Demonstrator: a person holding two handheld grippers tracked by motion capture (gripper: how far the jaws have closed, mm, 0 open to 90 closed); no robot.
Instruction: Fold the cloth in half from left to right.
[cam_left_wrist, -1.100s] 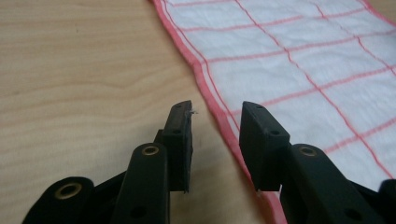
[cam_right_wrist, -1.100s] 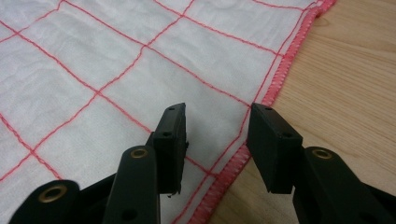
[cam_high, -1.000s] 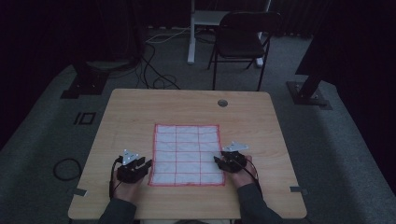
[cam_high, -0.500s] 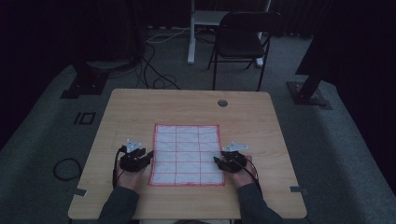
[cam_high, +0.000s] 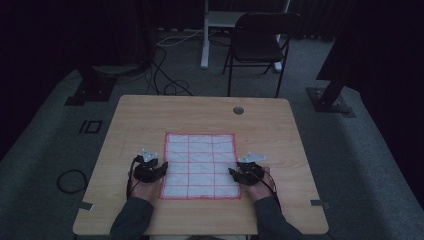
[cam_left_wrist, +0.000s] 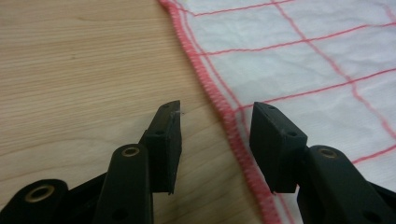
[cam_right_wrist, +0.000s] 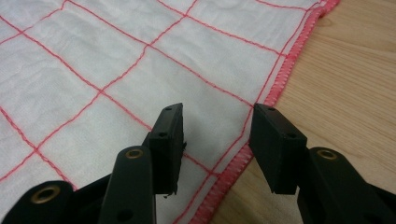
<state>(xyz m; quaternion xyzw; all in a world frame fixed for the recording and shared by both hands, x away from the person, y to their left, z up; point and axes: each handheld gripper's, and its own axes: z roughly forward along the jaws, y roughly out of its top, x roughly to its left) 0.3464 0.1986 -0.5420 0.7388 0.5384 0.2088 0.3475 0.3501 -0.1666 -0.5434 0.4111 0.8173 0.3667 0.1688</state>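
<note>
A white cloth (cam_high: 200, 165) with red grid lines and a red hem lies flat on the wooden table (cam_high: 200, 115), near its front edge. My left gripper (cam_high: 162, 167) is at the cloth's left hem, low over the table. Its jaws have just been opening and stand wide. In the left gripper view the left gripper (cam_left_wrist: 217, 112) straddles the hem, one jaw over wood (cam_left_wrist: 84, 70), the other over cloth (cam_left_wrist: 303, 60), gripping nothing. My right gripper (cam_high: 232, 172) is at the right hem. In the right gripper view the right gripper (cam_right_wrist: 217, 112) is open over the cloth (cam_right_wrist: 116, 56) by its edge.
A round cable hole (cam_high: 238, 110) sits near the table's far edge. Beyond the table stand a dark folding chair (cam_high: 260, 45) and a white post (cam_high: 205, 35), with cables (cam_high: 165, 75) on the grey floor. Bare wood lies on both sides of the cloth.
My left gripper has moved right and a little away from the person, up to the cloth's left hem, and its jaws have spread. The right gripper has kept its place.
</note>
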